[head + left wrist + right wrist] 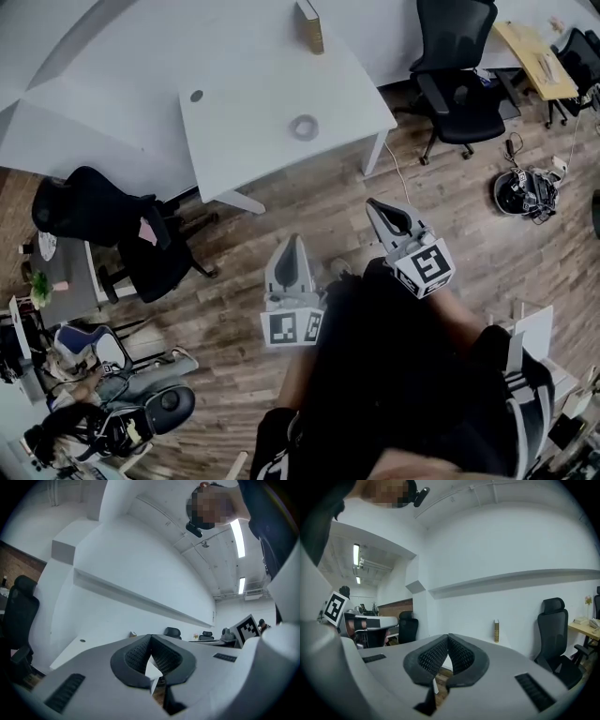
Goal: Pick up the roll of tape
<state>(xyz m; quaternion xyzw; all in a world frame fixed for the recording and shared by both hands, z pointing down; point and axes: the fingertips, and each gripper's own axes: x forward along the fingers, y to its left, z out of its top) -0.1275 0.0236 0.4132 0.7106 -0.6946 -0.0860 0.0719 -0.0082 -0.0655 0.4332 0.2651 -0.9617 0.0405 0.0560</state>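
The roll of tape [304,127], a pale grey ring, lies flat on the white table [244,141] in the head view. Both grippers hover over the wooden floor, well short of the table. My left gripper [292,241] points at the table's near edge; its jaws are shut and empty, with the pads meeting [151,637]. My right gripper [373,203] is a little closer to the table's right corner, also shut with nothing between its pads [448,635]. Neither gripper view shows the tape.
A book [310,25] stands at the table's far edge, also seen upright [497,631]. Black office chairs sit left [103,225] and right [459,80] of the table. A dark helmet-like object with cables [525,192] lies on the floor at right.
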